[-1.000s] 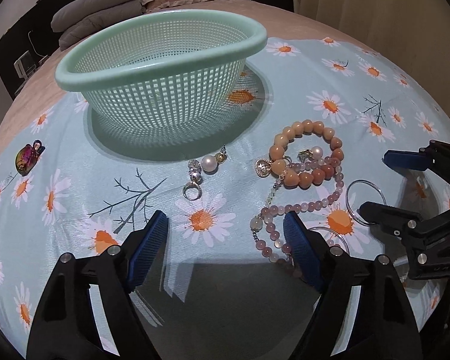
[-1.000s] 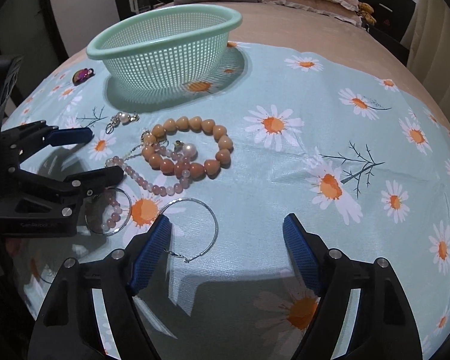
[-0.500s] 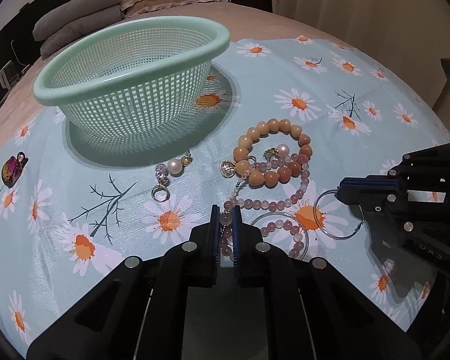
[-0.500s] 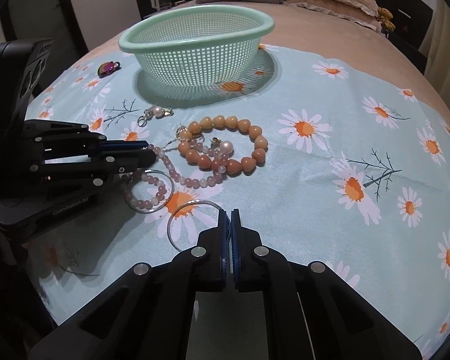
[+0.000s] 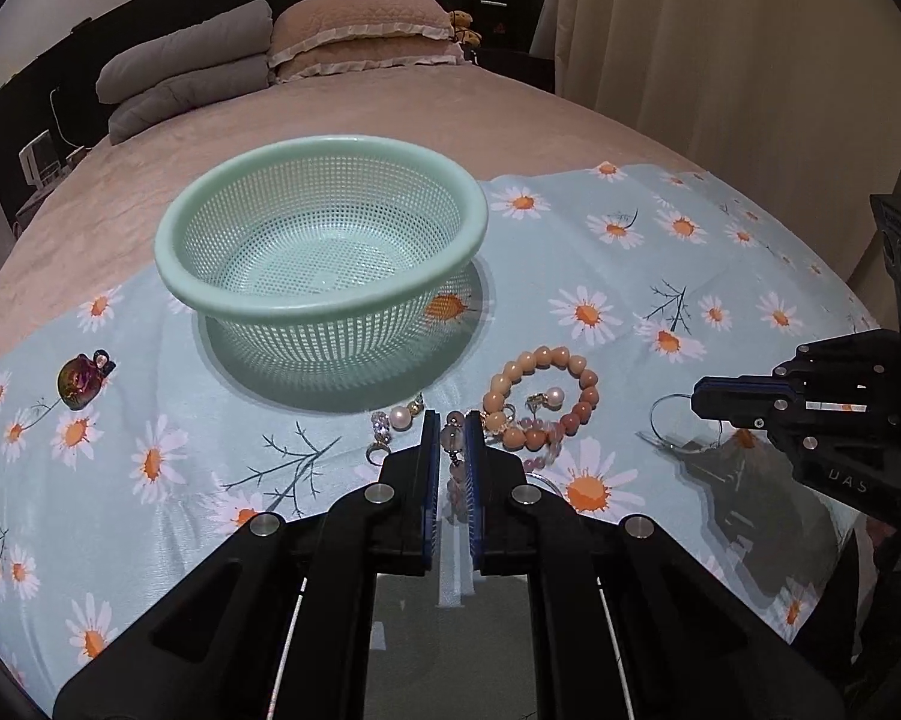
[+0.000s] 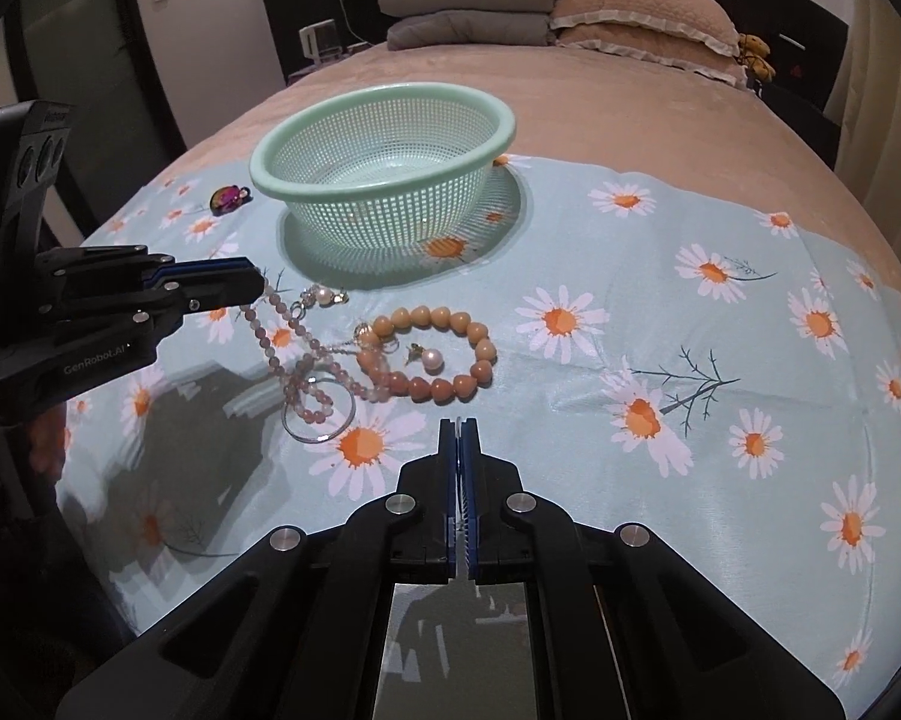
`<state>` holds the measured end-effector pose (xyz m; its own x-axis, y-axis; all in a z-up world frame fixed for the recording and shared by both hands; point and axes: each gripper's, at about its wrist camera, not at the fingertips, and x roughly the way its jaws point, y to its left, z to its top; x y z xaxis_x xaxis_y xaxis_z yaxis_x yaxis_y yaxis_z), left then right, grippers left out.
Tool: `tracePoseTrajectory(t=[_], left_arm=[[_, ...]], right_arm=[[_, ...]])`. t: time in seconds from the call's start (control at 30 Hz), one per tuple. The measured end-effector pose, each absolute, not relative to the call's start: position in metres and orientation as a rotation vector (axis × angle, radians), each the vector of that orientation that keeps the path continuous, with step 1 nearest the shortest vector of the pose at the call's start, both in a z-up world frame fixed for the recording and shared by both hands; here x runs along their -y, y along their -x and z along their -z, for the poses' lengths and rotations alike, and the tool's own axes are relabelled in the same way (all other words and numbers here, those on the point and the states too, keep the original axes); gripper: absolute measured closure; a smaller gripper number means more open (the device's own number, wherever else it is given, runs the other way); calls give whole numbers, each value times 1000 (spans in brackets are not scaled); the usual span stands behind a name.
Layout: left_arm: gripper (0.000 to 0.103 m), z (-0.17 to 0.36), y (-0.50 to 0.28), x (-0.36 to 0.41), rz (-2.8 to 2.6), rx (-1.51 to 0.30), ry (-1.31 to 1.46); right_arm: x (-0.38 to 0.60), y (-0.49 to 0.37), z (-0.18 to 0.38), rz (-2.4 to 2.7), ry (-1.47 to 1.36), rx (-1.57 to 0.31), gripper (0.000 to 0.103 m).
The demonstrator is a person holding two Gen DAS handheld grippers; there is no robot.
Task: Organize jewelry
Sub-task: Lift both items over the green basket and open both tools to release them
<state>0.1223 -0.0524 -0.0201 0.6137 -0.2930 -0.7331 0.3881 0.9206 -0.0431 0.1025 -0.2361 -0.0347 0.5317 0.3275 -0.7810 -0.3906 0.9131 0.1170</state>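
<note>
1. The left tongs [image 5: 453, 427] have just closed and are clenched on the pink bead strand [image 6: 272, 348]. Its tail trails on the daisy cloth [image 6: 720, 180] near the bed's near edge.
2. The right tongs [image 6: 459, 429] are clenched too, and from the left side they seem to pinch a thin silver hoop [image 5: 660, 415].
3. The strand's tail lies across a second hoop [image 6: 318, 417] and touches the orange bracelet [image 6: 450, 387]. I would raise it slowly and straight, watching that neither comes along.
4. The green basket [image 5: 306, 300] sits empty further up the cloth, toward the pillows. Carry each piece well above its rim.
5. Release only when the strand's tail hangs inside, or it may drape over the rim and slide out.
</note>
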Motion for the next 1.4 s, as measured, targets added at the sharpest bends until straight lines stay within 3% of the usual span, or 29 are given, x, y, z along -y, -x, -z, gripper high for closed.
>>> tracePoseTrajectory(t=[1.13, 1.4], left_arm=[[94, -136, -166, 35, 330, -594, -171], [94, -122, -200, 23, 312, -620, -151]], right_arm=[[202, -160, -77, -573, 83, -753, 101], [183, -202, -68, -604, 72, -776, 101]])
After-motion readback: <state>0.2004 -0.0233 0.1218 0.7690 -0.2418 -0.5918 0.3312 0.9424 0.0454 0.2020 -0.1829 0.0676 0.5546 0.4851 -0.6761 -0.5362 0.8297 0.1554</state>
